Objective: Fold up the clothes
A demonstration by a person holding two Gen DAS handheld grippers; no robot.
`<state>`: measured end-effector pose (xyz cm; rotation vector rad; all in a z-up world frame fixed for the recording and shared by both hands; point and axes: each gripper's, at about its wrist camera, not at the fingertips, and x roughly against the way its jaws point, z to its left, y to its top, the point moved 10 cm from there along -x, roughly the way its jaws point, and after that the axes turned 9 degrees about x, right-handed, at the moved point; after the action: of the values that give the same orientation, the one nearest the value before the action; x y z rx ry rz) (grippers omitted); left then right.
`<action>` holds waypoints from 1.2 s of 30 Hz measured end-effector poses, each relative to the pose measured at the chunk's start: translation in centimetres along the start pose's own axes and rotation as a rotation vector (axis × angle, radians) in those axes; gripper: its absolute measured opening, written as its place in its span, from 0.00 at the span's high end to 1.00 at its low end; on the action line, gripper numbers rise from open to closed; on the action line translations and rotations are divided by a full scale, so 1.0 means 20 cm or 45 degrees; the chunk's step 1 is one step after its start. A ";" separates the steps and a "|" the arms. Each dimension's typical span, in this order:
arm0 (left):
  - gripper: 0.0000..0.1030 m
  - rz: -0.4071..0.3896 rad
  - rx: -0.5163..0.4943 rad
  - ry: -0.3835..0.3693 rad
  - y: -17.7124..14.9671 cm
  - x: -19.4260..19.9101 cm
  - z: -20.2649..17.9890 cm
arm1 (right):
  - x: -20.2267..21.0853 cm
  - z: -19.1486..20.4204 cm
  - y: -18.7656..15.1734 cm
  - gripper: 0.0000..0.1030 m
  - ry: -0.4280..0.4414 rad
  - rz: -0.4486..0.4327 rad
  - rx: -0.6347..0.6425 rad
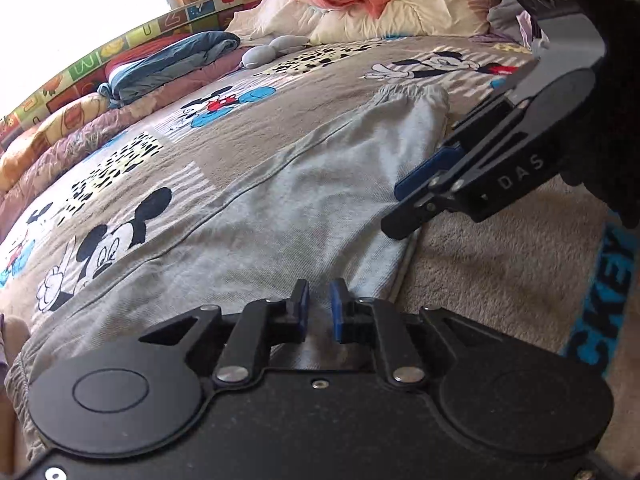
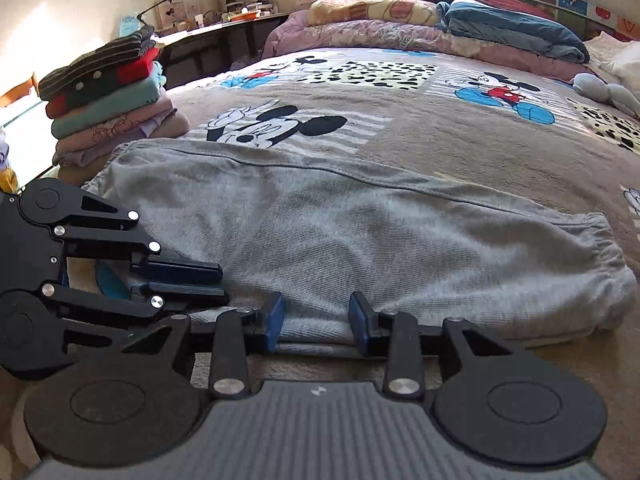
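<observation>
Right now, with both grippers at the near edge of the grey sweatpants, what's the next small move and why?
Probably close the right gripper on the near edge of the grey sweatpants: its jaws stand open astride that edge, gripping nothing. The left gripper shows a narrow gap over the cloth. Both need hold before folding toward the cuffs.

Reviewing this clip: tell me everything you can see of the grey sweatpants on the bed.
The grey sweatpants look like soft heathered jersey knit, folded lengthwise into one long band lying flat on the Mickey Mouse blanket. One end is gathered with elastic; a seam line runs along the far edge. The near edge lies at the bed's edge, where layers show stacked. The left gripper and right gripper both sit at that near edge with fabric between their fingers; whether the pads press it cannot be told.
</observation>
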<state>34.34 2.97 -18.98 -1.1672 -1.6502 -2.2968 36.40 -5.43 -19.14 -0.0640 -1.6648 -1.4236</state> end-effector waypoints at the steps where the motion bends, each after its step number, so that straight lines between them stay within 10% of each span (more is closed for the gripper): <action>1: 0.77 -0.018 0.015 0.003 0.01 0.02 0.02 | 0.03 -0.01 -0.01 0.64 0.003 -0.019 -0.026; 3: 0.56 -0.050 0.047 0.027 0.02 0.05 0.07 | 0.11 -0.01 -0.02 0.64 -0.016 -0.066 -0.022; 11: 0.56 -0.011 0.187 0.059 -0.03 0.02 0.15 | 0.20 -0.16 0.06 0.62 -0.104 -0.258 -0.123; 15: 0.56 0.010 0.221 0.035 -0.05 0.01 0.17 | 0.08 -0.37 -0.04 0.61 -0.293 -0.099 -0.246; 25: 0.56 0.014 0.241 0.021 -0.05 0.00 0.17 | 0.10 -0.57 -0.01 0.53 -0.297 -0.172 -0.219; 30: 0.56 0.024 0.254 0.011 -0.05 0.00 0.17 | 0.05 -0.79 -0.05 0.64 -0.208 -0.151 -0.465; 36: 0.54 0.019 0.277 0.003 -0.03 0.01 0.18 | 0.33 -0.87 -0.08 0.46 -0.231 -0.378 -0.744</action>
<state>35.78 6.42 -18.85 -1.1241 -1.8278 -2.0456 41.92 -23.25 -17.66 -0.2914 -1.3830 -2.1521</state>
